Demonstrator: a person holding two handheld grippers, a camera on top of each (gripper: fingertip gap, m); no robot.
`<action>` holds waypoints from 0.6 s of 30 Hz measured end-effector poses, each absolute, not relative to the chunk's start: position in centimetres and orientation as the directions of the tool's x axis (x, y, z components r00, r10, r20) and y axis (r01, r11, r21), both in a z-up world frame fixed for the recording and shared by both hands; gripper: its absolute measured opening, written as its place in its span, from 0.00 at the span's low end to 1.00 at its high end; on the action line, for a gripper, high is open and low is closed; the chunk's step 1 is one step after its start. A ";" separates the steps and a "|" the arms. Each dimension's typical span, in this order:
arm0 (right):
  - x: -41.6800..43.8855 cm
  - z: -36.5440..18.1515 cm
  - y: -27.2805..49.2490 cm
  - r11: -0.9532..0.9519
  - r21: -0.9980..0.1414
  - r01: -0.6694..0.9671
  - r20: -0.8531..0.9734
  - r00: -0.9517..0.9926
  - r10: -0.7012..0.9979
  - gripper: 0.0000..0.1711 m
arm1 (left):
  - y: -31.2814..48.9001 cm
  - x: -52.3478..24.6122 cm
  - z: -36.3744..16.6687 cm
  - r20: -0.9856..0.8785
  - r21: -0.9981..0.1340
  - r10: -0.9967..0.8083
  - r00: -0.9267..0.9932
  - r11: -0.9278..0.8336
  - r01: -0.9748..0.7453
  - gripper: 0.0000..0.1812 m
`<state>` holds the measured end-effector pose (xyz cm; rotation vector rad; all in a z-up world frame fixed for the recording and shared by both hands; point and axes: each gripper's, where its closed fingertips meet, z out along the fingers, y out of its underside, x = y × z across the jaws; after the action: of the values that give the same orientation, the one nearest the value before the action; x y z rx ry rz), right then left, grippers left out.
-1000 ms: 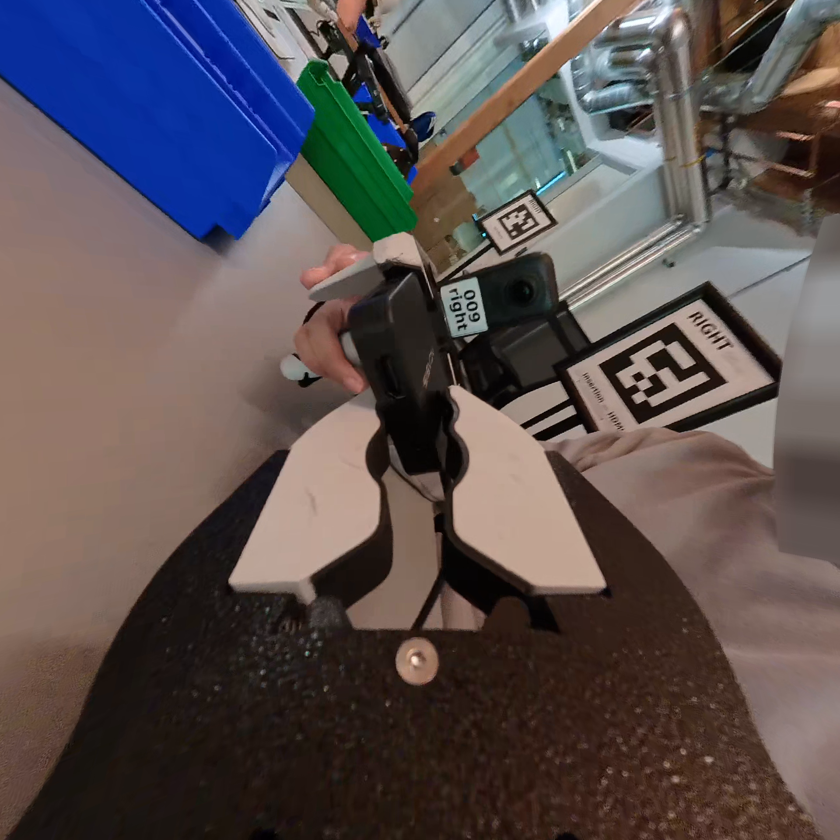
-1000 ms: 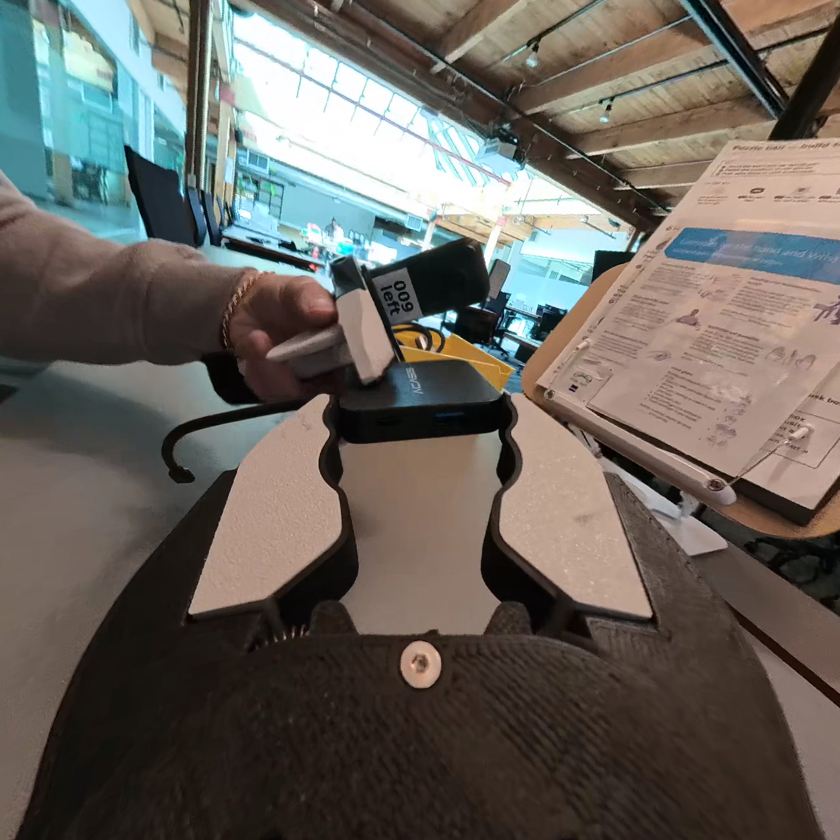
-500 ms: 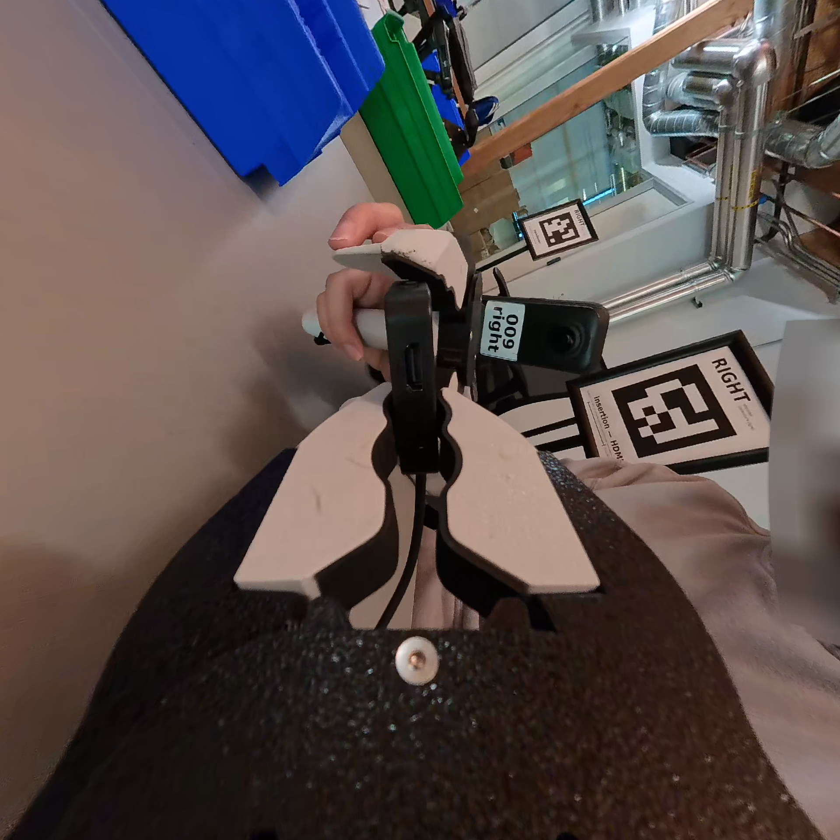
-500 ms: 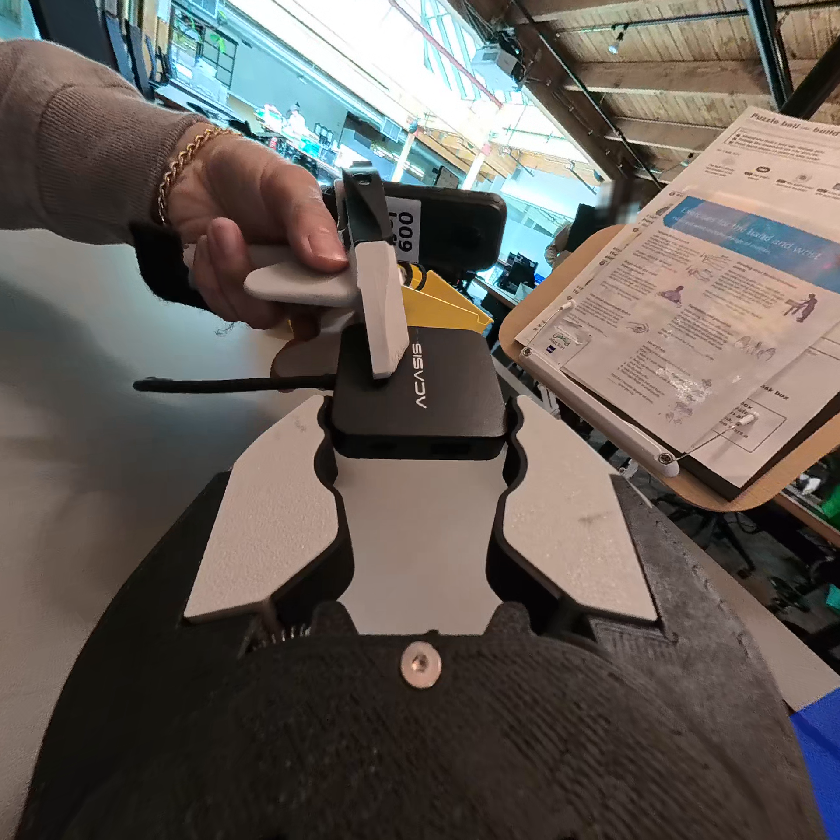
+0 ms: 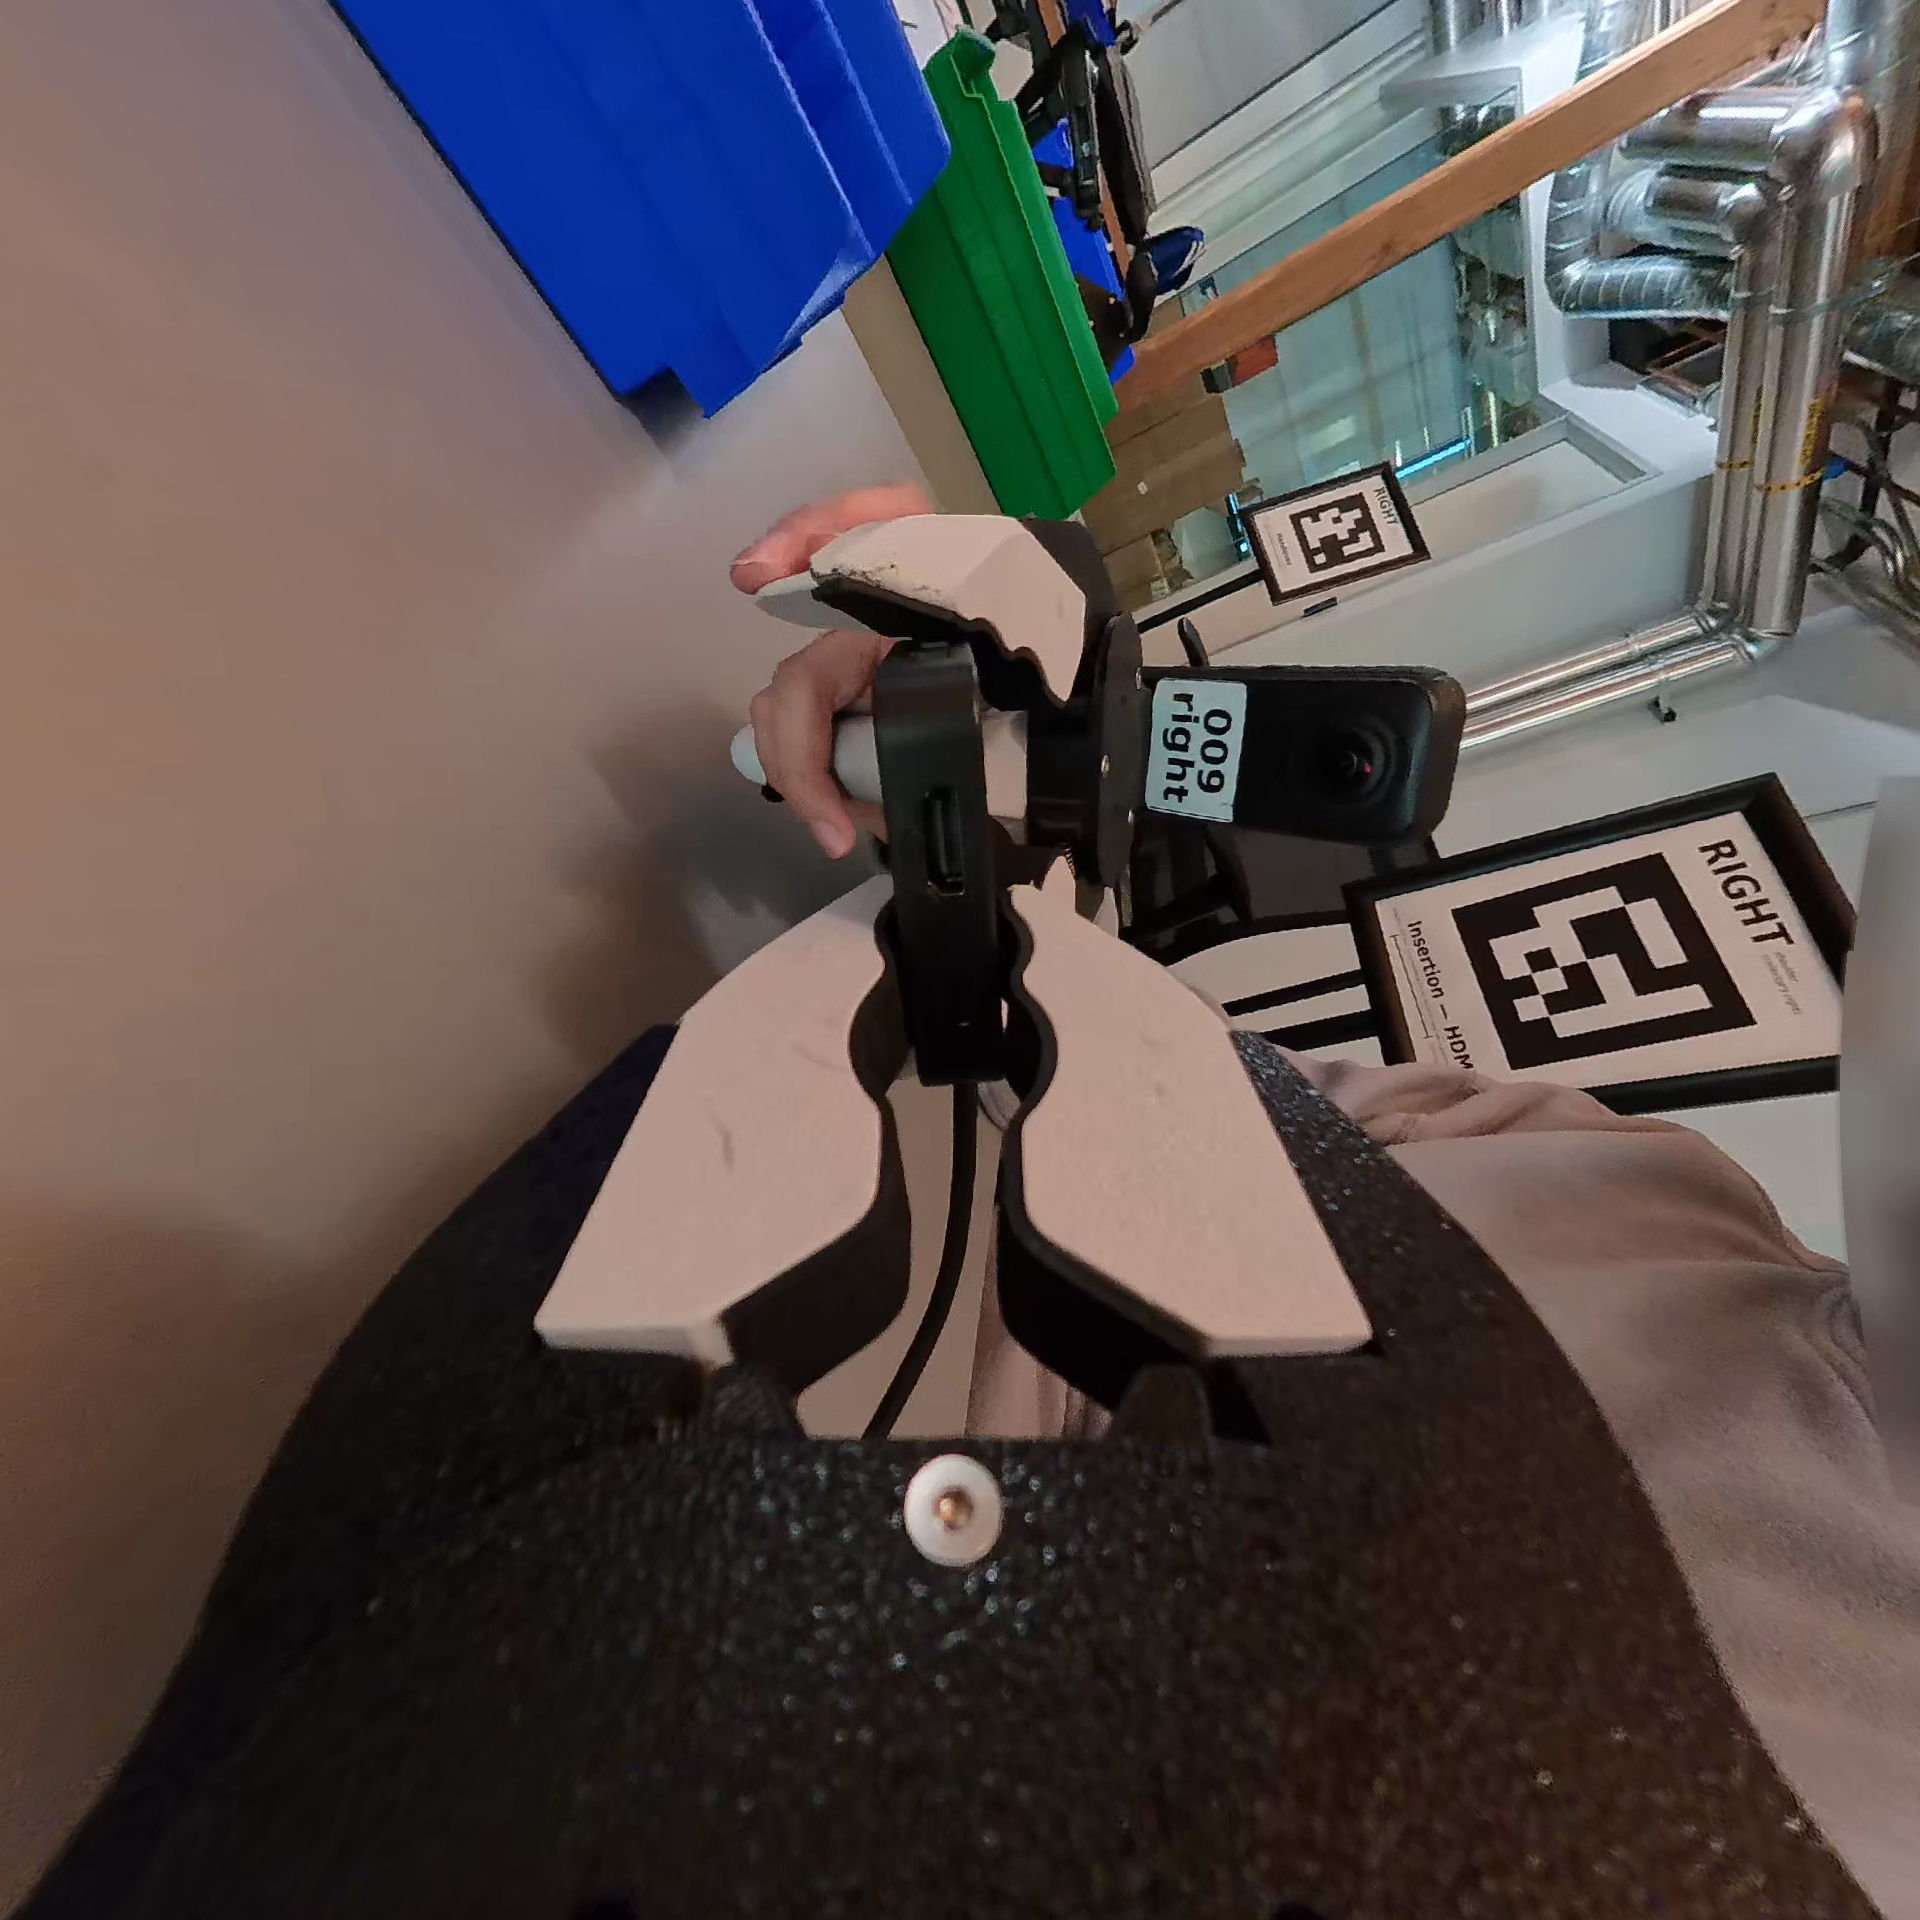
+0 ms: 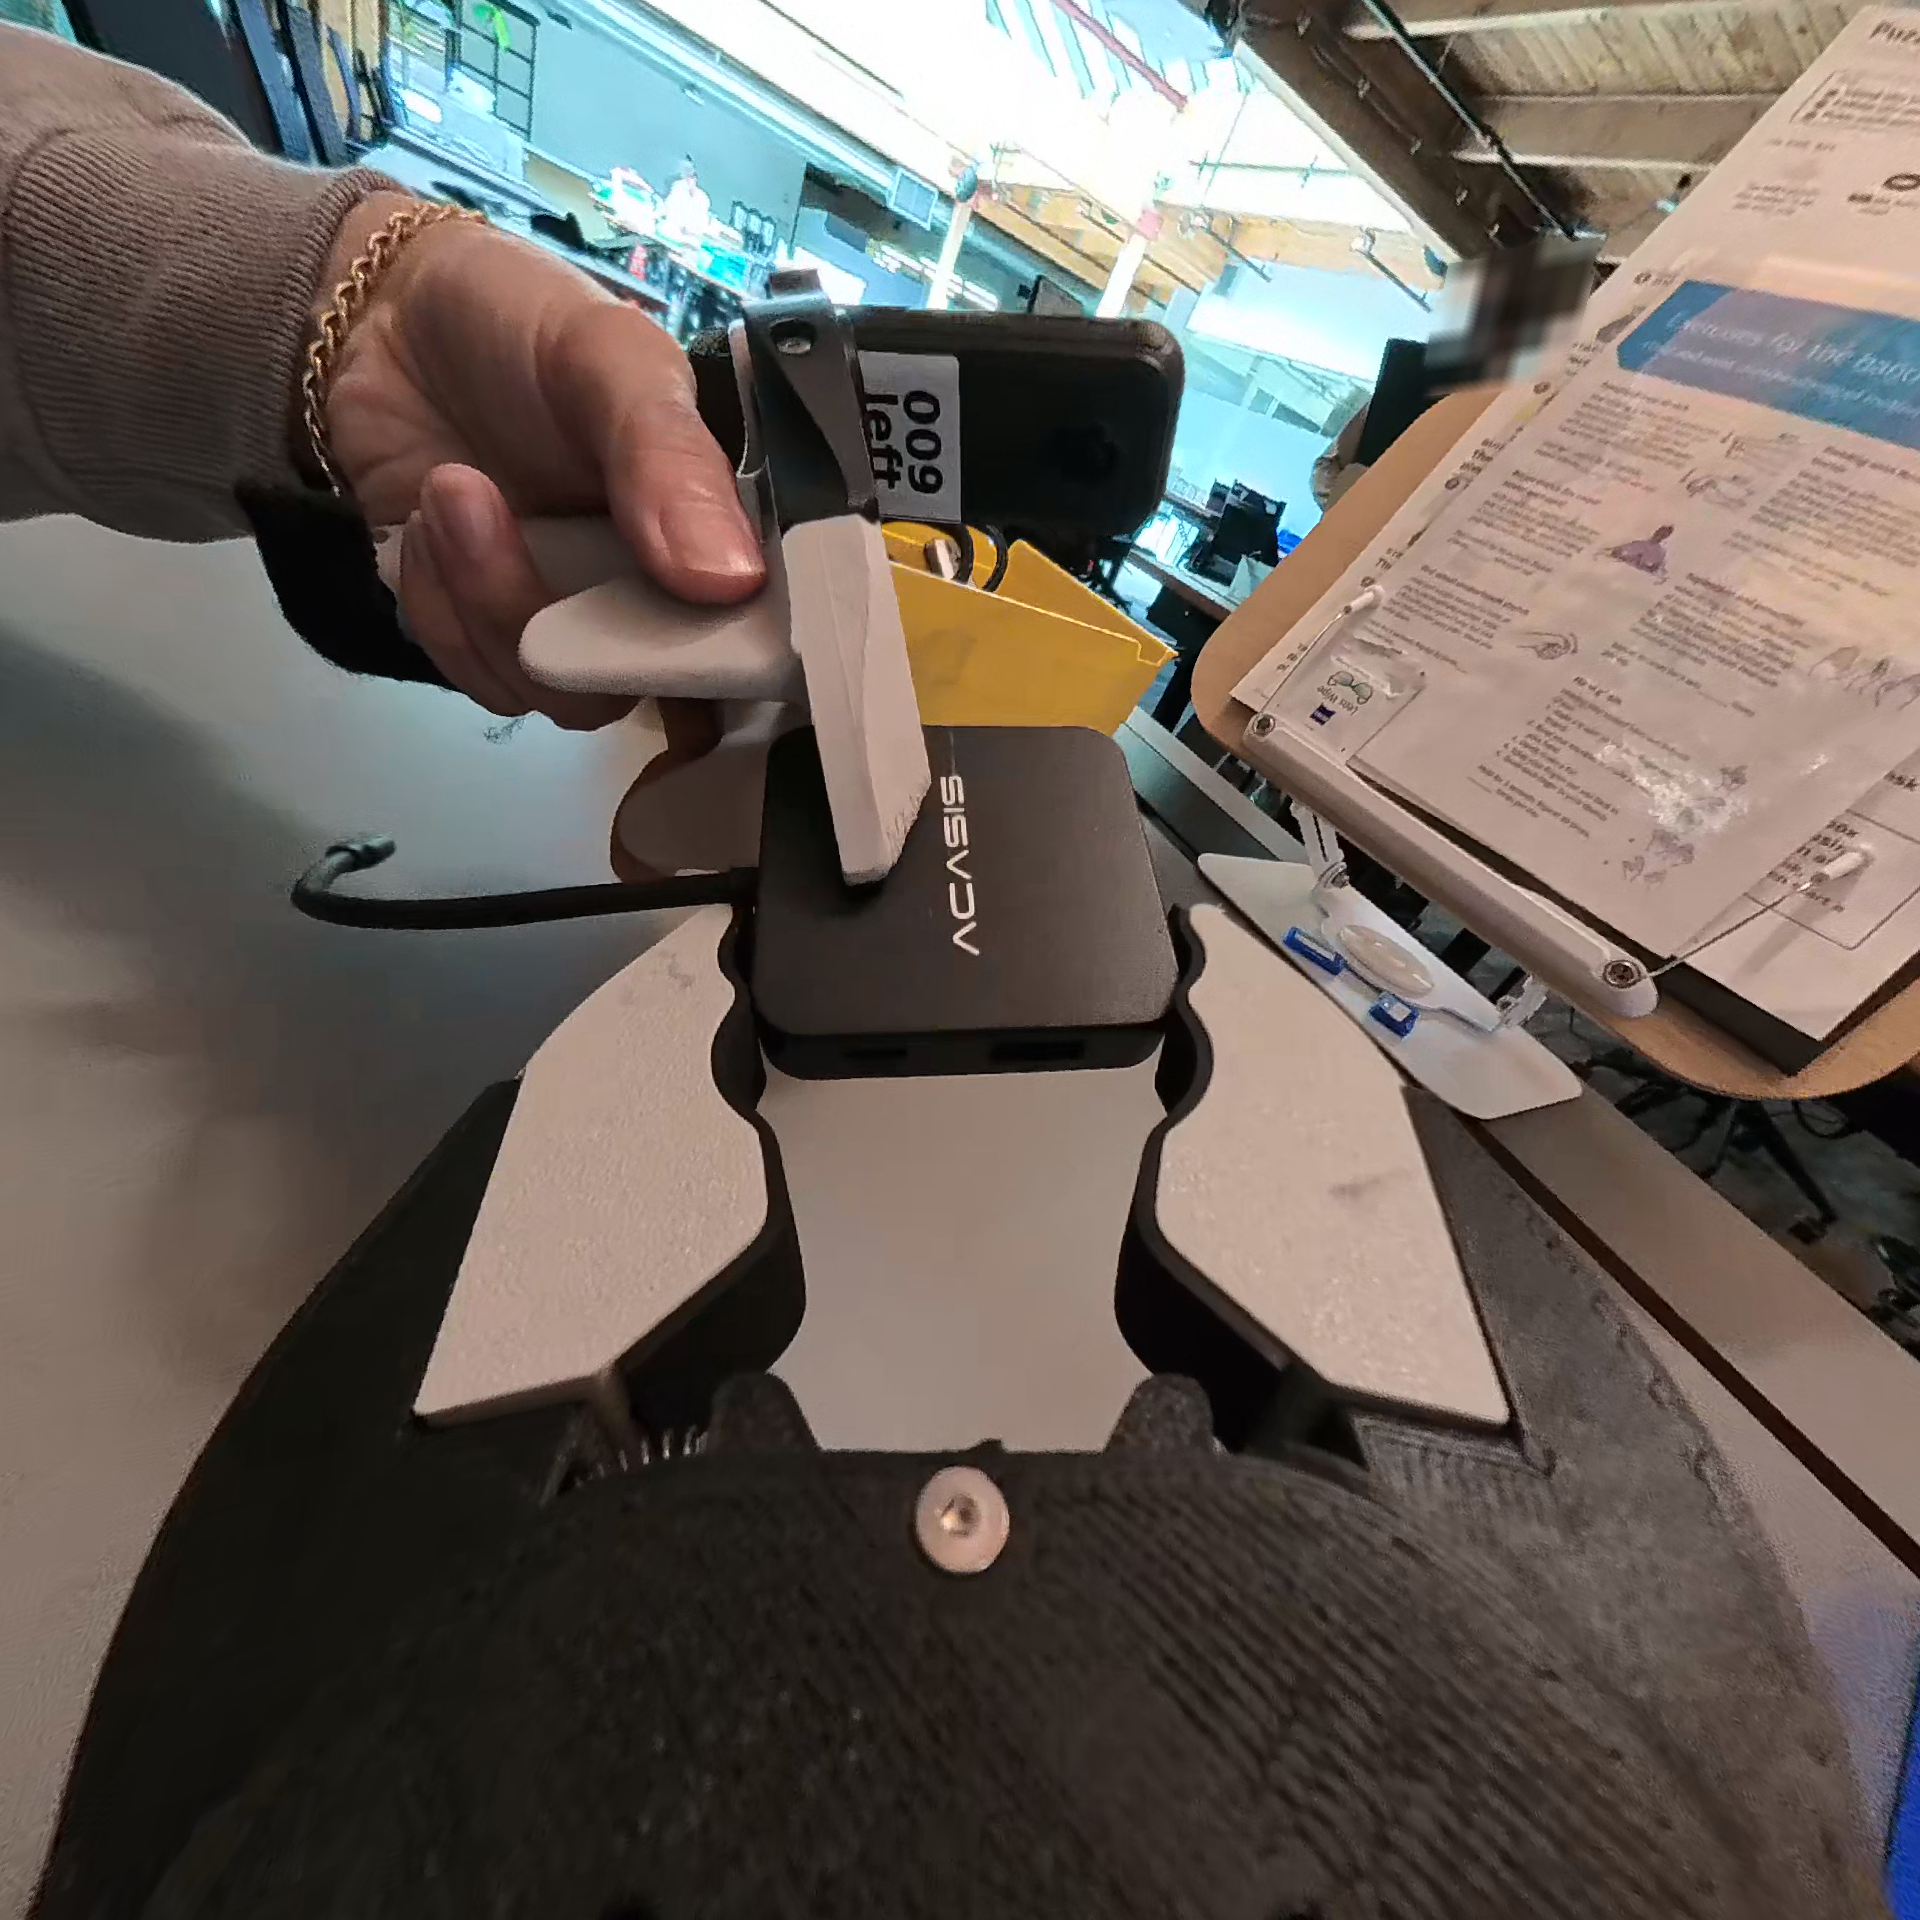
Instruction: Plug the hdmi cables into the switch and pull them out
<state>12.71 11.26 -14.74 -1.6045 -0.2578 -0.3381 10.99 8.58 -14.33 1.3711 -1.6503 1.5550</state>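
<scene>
The black HDMI switch (image 6: 966,894) is held by both grippers over the white table (image 6: 156,790). My right gripper (image 6: 961,997) is shut on its two side edges, with two empty ports (image 6: 1023,1055) facing the camera. My left gripper (image 5: 951,935) is shut on the switch (image 5: 940,790) across its flat top and bottom faces, and one left finger (image 6: 857,707) lies on its top. In the left wrist view the switch is edge-on with an empty port (image 5: 943,842). A thin black cable (image 6: 499,909) leaves the switch's left side and its end hangs free.
Blue bins (image 5: 665,187) and a green bin (image 5: 997,301) stand beyond the switch in the left wrist view, with a framed marker card (image 5: 1600,935) to the right. A yellow bin (image 6: 1029,644) and a tilted board with printed sheets (image 6: 1621,644) stand behind and right.
Both grippers have tilted and turned the switch together. Its top face now shows in the right wrist view and it is edge-on in the left wrist view. Both grips are unchanged.
</scene>
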 end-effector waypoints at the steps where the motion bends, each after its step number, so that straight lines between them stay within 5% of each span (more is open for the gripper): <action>1: 12.8 -14.7 11.3 -0.075 -0.927 0.367 0.370 0.928 -0.038 0.44 | 8.6 11.1 -14.2 0.866 -0.446 -0.325 -0.380 -0.156 -0.881 0.08; 6: 12.7 -14.6 11.5 -0.090 -0.957 0.274 0.277 0.961 -0.016 0.44 | 9.1 11.7 -14.0 0.807 -0.533 -0.393 -0.440 -0.166 -0.829 0.12; 9: 12.5 -14.8 11.6 -0.096 -0.966 0.238 0.239 0.971 0.005 0.44 | 10.1 12.5 -13.7 0.742 -0.603 -0.486 -0.463 -0.182 -0.776 0.24; 18: 15.3 -12.7 9.3 0.070 -0.997 0.010 0.007 0.999 -0.048 0.44 | 20.0 11.0 -9.1 0.397 -0.855 -0.800 -0.449 -0.145 -0.497 0.28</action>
<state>15.30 9.35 -12.66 -1.4997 0.0305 -0.0436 11.04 19.99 -9.07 1.7465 -2.2027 1.9338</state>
